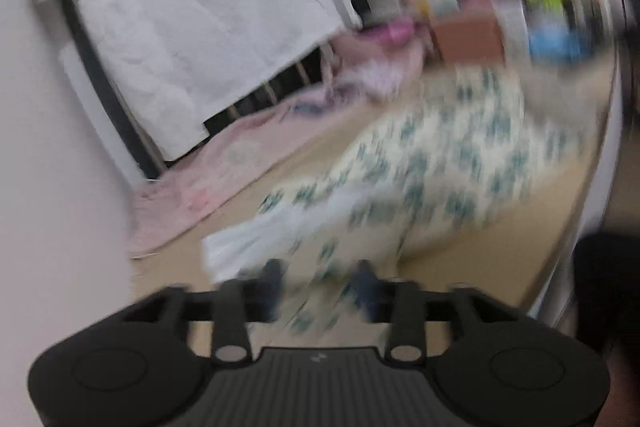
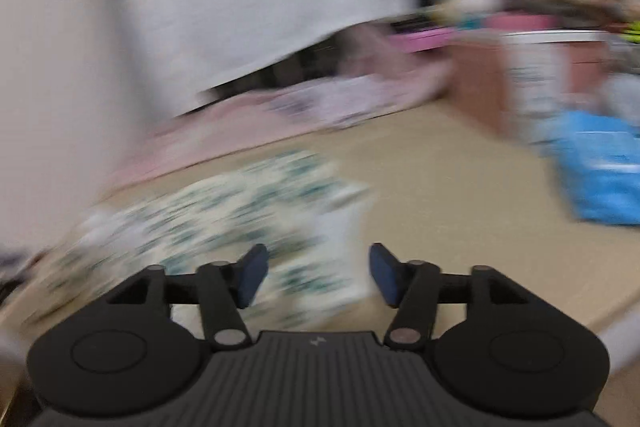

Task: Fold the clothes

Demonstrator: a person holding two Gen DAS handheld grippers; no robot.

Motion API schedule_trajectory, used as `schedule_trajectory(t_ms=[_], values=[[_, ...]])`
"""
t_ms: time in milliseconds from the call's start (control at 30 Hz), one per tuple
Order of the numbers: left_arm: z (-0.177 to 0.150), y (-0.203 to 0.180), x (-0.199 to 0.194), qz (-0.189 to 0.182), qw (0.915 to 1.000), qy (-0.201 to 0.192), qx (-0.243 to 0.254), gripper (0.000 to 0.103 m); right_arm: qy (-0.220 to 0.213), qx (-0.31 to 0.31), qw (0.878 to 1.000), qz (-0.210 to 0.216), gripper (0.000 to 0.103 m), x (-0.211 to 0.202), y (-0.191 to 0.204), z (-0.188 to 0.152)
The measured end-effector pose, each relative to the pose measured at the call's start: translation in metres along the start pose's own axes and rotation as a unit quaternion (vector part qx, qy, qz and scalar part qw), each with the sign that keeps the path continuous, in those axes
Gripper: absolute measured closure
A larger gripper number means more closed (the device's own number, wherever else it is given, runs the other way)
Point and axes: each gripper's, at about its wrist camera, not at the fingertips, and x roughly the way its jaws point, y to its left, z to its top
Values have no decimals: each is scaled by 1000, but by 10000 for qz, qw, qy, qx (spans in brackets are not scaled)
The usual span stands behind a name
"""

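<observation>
A cream garment with a teal print [image 1: 420,167] lies spread on the beige surface [image 1: 532,259], blurred by motion. My left gripper [image 1: 320,287] is open just above the garment's near end, with cloth visible between the blue pads but not pinched. In the right wrist view the same garment [image 2: 224,215] lies to the left and under the gripper. My right gripper [image 2: 318,275] is open over the garment's right edge, its blue pads [image 2: 252,275] wide apart and holding nothing.
A white sheet [image 1: 192,35] hangs over a dark rail at the back. Pink cloth [image 1: 200,187] lies along the far edge. A brown box [image 1: 468,35], a blue item [image 2: 600,167] and mixed clutter stand at the back right. A dark sleeve [image 1: 608,287] is at the right.
</observation>
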Motion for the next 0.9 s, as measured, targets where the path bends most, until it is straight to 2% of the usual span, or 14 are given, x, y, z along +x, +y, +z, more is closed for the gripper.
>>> schedule_trajectory(t_ms=[100, 133, 167, 233, 300, 367, 433, 500, 567, 667, 700, 833, 867, 900], values=[[17, 1, 18, -252, 9990, -183, -310, 25, 157, -633, 9977, 177, 42, 19, 46, -9], [23, 1, 23, -335, 9983, -244, -414, 26, 241, -933, 9953, 106, 56, 28, 61, -12], [29, 2, 29, -419, 9973, -305, -517, 34, 448, -1238, 9912, -105, 86, 39, 73, -17], [27, 8, 48, -813, 9932, 152, -816, 96, 749, -1665, 9822, -449, 99, 53, 86, -23], [18, 25, 52, -1469, 9712, 609, -1771, 102, 688, -1552, 9849, -331, 99, 47, 84, -21], [13, 31, 27, -1682, 9565, 415, -2345, 102, 626, -1439, 9874, -213, 96, 41, 83, -19], [8, 30, 2, -1625, 9547, 157, -2488, 96, 564, -1325, 9895, -94, 89, 35, 82, -18], [2, 29, -21, -1533, 9542, -93, -2566, 56, 502, -1211, 9914, 25, 81, 29, 81, -16], [-2, 19, -26, -1406, 9634, -169, -2274, 42, 439, -1096, 9929, 143, 79, 22, 80, -14], [-7, 4, -23, -1189, 9758, -140, -1830, 41, 368, -947, 9945, 235, 71, 16, 78, -11], [-5, 1, -17, -1099, 9777, -25, -1791, 41, 452, -1007, 9938, -116, 70, 30, 79, -13], [-3, 3, 8, -982, 9716, 278, -2136, 42, 800, -773, 9938, -36, 62, 63, 71, -20], [-3, 4, 13, -1057, 9697, 303, -2180, 62, 774, -744, 9942, 101, 64, 67, 70, -21], [-3, 6, 18, -1131, 9678, 328, -2224, 103, 757, -715, 9943, 227, 75, 70, 70, -22]])
